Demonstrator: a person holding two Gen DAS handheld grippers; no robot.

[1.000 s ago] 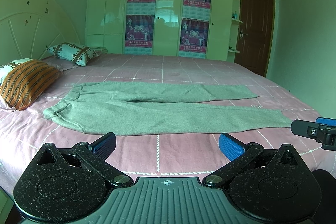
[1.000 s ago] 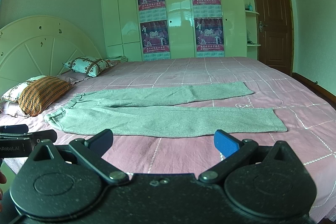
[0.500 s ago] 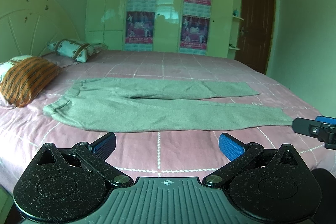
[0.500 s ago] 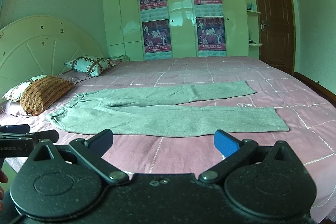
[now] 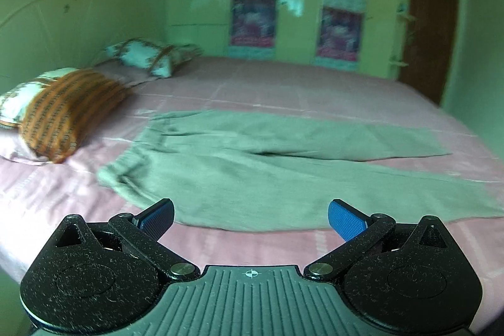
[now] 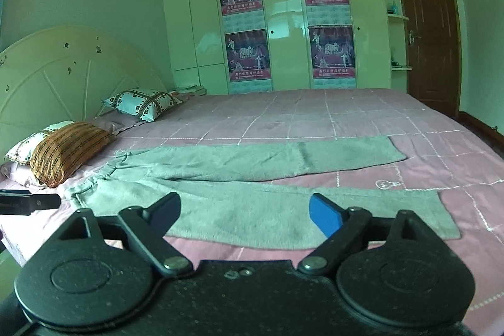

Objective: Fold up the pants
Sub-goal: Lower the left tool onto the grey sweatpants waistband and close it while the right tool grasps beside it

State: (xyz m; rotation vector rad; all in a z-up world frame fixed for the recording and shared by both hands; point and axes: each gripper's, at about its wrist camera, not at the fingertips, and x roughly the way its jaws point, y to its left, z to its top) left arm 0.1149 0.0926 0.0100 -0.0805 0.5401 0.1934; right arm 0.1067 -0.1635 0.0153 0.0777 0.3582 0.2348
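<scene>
- Left gripper (image 5: 251, 218) has its jaws wide apart with nothing between them, just short of the near edge of the pants (image 5: 239, 178)
- Right gripper (image 6: 244, 211) is closing its jaws, still apart, with only air between the pads; it points over the near leg
- The pants lie flat on the bed (image 6: 346, 115), waist toward the pillows (image 6: 69, 150), legs spread in a narrow V toward the door side
- They look like soft, light knit: limp, likely to sag and drag on the cover, not slippery or fragile
- Best holds are probably the waistband corner on the left and the near cuff (image 6: 441, 216) on the right
- No containers in view
</scene>
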